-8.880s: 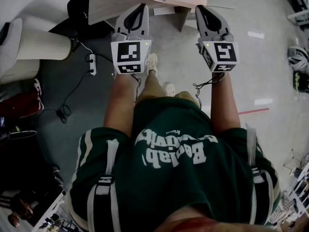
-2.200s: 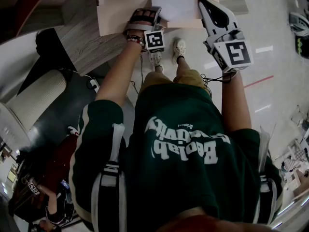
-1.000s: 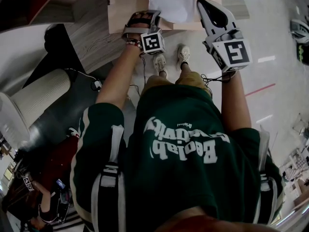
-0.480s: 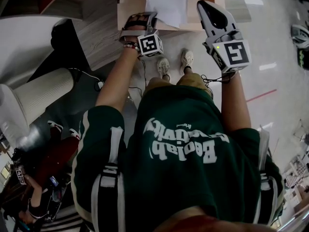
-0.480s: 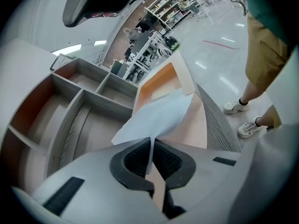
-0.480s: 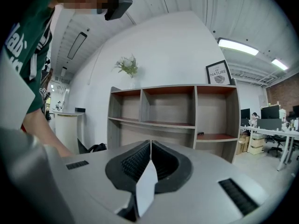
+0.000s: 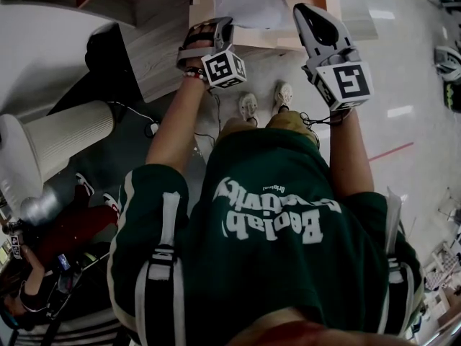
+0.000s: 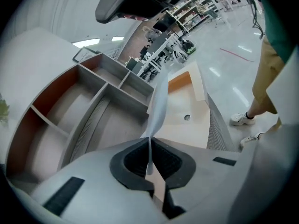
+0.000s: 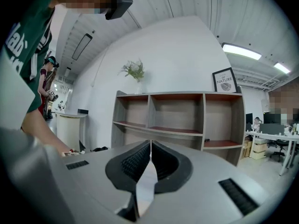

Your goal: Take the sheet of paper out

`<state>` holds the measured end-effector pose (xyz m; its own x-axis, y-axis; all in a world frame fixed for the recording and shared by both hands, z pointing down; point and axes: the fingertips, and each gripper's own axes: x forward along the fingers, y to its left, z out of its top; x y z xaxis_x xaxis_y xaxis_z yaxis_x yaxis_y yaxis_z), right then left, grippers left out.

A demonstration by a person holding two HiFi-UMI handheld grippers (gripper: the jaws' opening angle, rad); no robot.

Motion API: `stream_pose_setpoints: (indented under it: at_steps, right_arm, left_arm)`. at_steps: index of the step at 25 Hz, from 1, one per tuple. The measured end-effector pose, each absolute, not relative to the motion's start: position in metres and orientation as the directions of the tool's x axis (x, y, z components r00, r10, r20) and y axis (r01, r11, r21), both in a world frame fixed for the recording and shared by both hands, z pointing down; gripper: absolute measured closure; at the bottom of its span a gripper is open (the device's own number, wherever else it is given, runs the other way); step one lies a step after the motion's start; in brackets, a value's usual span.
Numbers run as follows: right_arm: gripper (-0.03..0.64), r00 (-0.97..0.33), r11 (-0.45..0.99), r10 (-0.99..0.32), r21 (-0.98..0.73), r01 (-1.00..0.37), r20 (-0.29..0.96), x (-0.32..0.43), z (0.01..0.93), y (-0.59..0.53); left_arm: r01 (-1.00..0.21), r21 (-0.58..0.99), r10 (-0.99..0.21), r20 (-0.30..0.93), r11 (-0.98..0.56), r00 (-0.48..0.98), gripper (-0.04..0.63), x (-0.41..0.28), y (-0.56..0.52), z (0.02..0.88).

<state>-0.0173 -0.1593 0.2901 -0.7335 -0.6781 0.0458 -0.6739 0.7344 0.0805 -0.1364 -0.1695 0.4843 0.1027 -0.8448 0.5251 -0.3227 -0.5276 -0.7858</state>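
A white sheet of paper [image 7: 245, 2] hangs lifted over a pale wooden drawer [image 7: 302, 31] at the top of the head view. My left gripper [image 7: 218, 24] is shut on the sheet's near edge. In the left gripper view the paper [image 8: 158, 107] rises edge-on from between the closed jaws of the left gripper [image 8: 149, 143], above the drawer's beige floor [image 8: 189, 125]. My right gripper [image 7: 307, 9] is held to the right of the sheet, apart from it. In its own view the right gripper [image 9: 150, 144] is shut with nothing between its pads.
A grey and brown shelf unit [image 8: 88, 106] with open compartments stands beside the drawer, and also shows ahead as the shelf unit [image 9: 177, 120]. A white ribbed cylinder [image 7: 65, 139] and floor cables [image 7: 155, 130] lie to the left. Another person [image 7: 36, 265] crouches at lower left.
The left gripper has risen with the sheet, so the paper has lifted off the drawer floor and bent. The right gripper has shifted a little alongside it.
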Motion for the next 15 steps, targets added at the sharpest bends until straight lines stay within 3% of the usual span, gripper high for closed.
stream_pose_setpoints:
  at_steps: [9, 15]
  right_arm:
    - [0.581, -0.74, 0.739, -0.672, 0.081, -0.668, 0.032, -0.031, 0.269, -0.154]
    - [0.581, -0.749, 0.748, -0.662, 0.088, -0.658, 0.024, -0.068, 0.251, -0.154]
  left_arm:
    - [-0.63, -0.605, -0.826, 0.553, -0.487, 0.107, 0.575, -0.147, -0.159, 0.428]
    - [-0.738, -0.524, -0.851, 0.511, -0.424, 0.126, 0.575, -0.173, -0.162, 0.385]
